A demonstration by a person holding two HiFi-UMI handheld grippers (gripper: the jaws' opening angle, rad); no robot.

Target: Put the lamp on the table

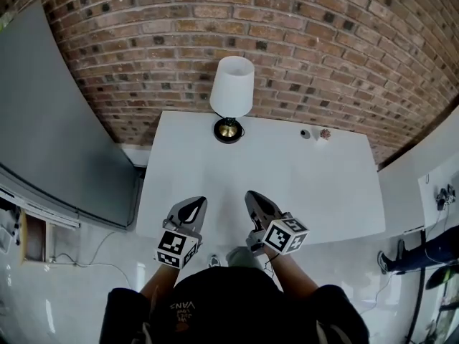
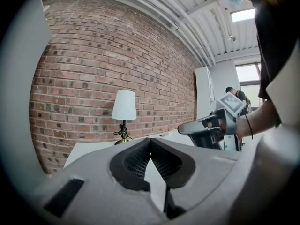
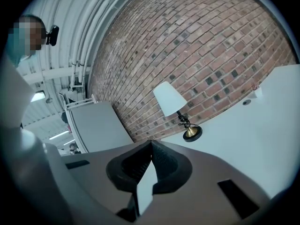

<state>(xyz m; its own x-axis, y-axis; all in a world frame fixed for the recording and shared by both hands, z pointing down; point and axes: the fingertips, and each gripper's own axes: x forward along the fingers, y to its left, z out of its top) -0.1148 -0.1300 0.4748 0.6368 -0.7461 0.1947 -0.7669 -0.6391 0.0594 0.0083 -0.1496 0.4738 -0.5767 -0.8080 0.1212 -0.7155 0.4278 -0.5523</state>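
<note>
The lamp (image 1: 231, 95), with a white shade, a thin stem and a round black-and-brass foot, stands upright on the white table (image 1: 308, 185) at its far edge, close to the brick wall. It also shows in the left gripper view as the lamp (image 2: 124, 108) and in the right gripper view as the lamp (image 3: 174, 104). Both grippers hover over the table's near edge, well short of the lamp. My left gripper (image 1: 192, 206) is shut and empty. My right gripper (image 1: 256, 200) is shut and empty too, and it appears in the left gripper view as the right gripper (image 2: 183, 130).
Two small objects (image 1: 315, 133) lie on the table near the wall at the right. A large grey panel (image 1: 50, 135) leans at the left. A white cabinet (image 1: 423, 185) stands at the right. A person's legs (image 1: 423, 256) show at the far right.
</note>
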